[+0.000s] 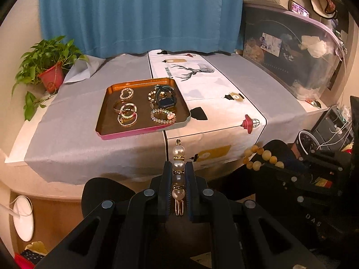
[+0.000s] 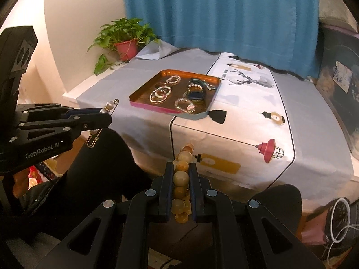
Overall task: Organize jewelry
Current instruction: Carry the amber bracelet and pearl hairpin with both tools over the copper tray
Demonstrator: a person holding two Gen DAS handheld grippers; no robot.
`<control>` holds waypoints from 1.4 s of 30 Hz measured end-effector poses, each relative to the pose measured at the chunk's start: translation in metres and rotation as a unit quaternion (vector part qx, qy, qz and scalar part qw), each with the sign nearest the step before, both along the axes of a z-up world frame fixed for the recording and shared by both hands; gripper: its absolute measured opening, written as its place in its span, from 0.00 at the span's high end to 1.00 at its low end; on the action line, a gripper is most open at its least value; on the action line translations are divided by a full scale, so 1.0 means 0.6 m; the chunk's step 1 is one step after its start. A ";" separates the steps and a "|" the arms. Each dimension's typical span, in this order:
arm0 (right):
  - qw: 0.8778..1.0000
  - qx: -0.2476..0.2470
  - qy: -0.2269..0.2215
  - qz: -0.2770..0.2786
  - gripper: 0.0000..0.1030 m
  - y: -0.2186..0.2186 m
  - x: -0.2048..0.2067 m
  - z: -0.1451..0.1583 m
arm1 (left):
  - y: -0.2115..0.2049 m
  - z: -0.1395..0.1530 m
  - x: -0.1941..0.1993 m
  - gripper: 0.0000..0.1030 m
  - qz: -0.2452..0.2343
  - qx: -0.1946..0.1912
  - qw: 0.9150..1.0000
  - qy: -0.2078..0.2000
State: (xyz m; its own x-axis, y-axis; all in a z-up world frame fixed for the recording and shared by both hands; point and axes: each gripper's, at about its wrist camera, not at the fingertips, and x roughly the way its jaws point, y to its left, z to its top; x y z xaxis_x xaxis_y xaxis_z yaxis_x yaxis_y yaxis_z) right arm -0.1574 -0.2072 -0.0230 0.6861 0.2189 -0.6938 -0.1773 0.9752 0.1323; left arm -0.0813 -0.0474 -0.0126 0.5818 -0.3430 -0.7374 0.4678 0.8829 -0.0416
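Pearl pin (image 1: 178,174) squeezed between the two black fingers of the left gripper (image 1: 178,168), nearly shut on it. Top pearl and gold loop poking out past the fingertips, gold clip end hanging back near the base. Pin up in the air, just in front of the table edge (image 1: 89,170).

Yellow bead bracelet (image 2: 181,179) pinched the same way in the right gripper (image 2: 181,169), fingers closed tight on the big round beads. Some beads sticking out in front, more bunched behind.

Further off on the table, orange tray (image 1: 107,132) with bracelets (image 1: 127,114) and a dark watch (image 1: 167,101) inside. Well apart from both grippers. Gray cloth (image 1: 74,121) under the tray, white deer runner (image 1: 215,94) beside it. Green plant in a red pot (image 1: 51,79) at the far corner, blue curtain (image 1: 139,13) behind.
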 end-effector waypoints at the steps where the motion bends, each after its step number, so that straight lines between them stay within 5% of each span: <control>1: 1.000 -0.002 0.001 0.001 0.87 0.003 -0.001 0.000 | 0.001 0.000 0.000 0.91 0.000 -0.001 1.000 0.000; 22: 0.998 -0.038 0.035 0.028 0.87 0.046 0.072 -0.024 | 0.061 -0.022 0.076 0.91 0.045 -0.021 0.999 0.020; 42: 0.999 -0.001 0.013 0.041 0.87 0.100 0.385 -0.014 | 0.081 -0.030 0.348 0.91 0.066 -0.028 0.997 0.011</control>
State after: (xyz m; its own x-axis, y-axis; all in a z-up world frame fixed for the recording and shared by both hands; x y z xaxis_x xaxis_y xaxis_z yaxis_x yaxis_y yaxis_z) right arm 0.0739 -0.1471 -0.0313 0.6478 0.2718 -0.7117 -0.2523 0.9580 0.1362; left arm 0.1274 0.0009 -0.0309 0.6094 -0.3045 -0.7321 0.3454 0.9330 -0.1006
